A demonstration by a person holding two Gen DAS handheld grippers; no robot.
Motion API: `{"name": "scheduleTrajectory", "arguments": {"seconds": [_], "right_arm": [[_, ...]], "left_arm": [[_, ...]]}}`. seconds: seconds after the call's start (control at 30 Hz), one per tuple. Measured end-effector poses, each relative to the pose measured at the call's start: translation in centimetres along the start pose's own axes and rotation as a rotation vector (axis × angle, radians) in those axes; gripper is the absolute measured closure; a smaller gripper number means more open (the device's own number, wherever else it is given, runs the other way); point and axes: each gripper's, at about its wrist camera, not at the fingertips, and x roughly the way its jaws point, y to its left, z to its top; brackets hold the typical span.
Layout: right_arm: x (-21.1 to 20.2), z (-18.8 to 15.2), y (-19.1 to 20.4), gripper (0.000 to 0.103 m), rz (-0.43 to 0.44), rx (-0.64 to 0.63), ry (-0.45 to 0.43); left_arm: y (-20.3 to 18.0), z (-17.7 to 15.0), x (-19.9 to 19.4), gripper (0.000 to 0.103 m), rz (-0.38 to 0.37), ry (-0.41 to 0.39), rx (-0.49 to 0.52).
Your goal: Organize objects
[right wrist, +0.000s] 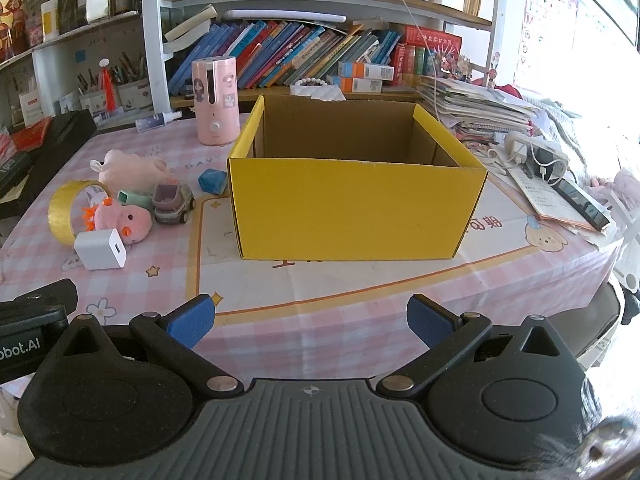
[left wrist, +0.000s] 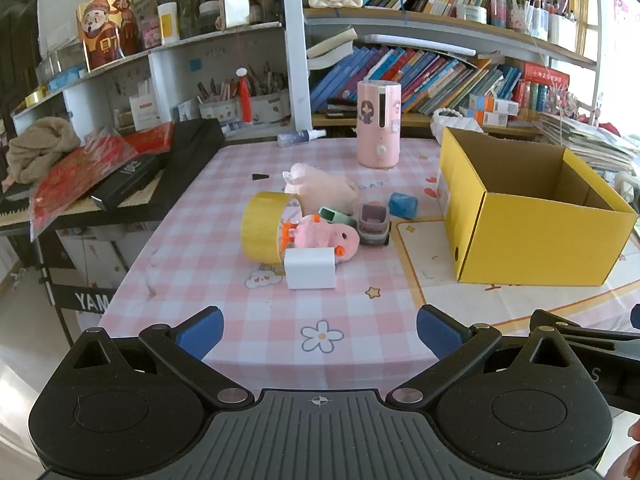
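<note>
Both hand-held grippers hover over the near desk (left wrist: 248, 320) edge, jaws wide apart, nothing between them: left hand-held gripper (left wrist: 319, 330) faces the small pile, right hand-held gripper (right wrist: 310, 320) faces the empty yellow box (right wrist: 356, 208). Going left to right, the pile has a tape roll (left wrist: 262, 228), white charger (left wrist: 311, 268), pink plush (left wrist: 326, 238), toy car (left wrist: 374, 228) and blue lump (left wrist: 403, 205), all left of the box. Advice: take the charger first w/ the left one, as it is nearest and free, approx. square across its flat sides. Writing: "YAM" at far left, "obot.AI" on the gripper body.

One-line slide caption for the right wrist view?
Open right gripper faces the yellow box; toys and tape roll wait beside it.
</note>
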Motion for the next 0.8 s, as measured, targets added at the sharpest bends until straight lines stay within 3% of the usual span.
{"name": "scheduleTrajectory", "arguments": {"seconds": [0.8], "right_arm": [[-0.37,-0.07,-0.07,0.0,0.001,0.004,-0.001]], "left_arm": [[-0.07,-0.07,-0.18,0.0,0.0,-0.004,0.006]]}}
